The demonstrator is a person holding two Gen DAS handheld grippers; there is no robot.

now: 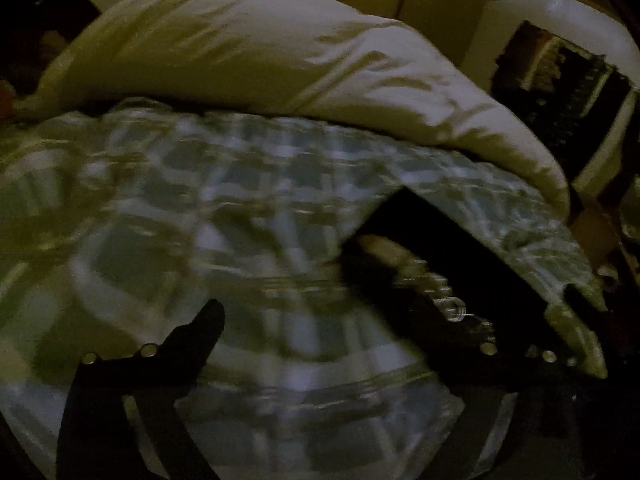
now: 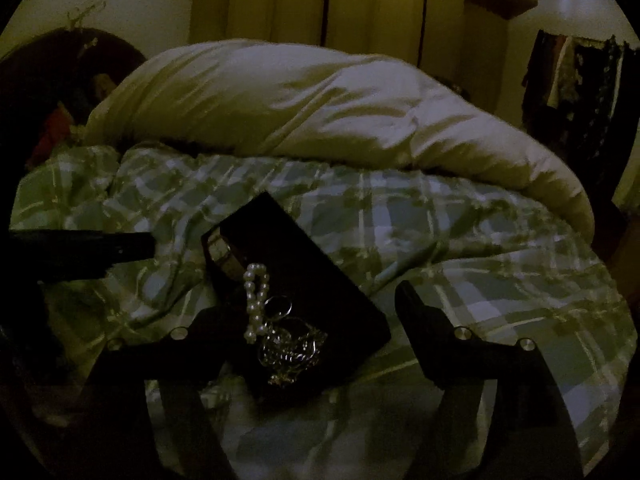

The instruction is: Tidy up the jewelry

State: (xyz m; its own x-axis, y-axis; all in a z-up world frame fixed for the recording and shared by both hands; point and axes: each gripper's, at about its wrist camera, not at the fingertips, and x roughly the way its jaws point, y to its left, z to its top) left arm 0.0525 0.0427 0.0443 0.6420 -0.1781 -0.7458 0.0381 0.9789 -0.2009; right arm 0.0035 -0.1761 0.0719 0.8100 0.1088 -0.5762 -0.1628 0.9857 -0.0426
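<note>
Our right gripper (image 2: 308, 308) hangs with jaws spread wide over a dark tray (image 2: 340, 292) on the plaid bedspread (image 2: 440, 240); our left gripper (image 1: 320, 320) likewise gapes, empty. On the tray: pearl bracelet (image 2: 256, 300), ring (image 2: 280, 307), tangled silver chain (image 2: 292, 350). Behind lies a cream duvet (image 2: 280, 112).

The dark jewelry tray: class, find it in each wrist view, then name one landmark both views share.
Left wrist view: the dark jewelry tray sits at right of centre, blurred, partly behind the finger on that side.
Right wrist view: it lies low at centre, tilted, holding a pearl bracelet and silver chains.
Shared landmark: the cream duvet heaped behind, above the plaid sheet.
</note>
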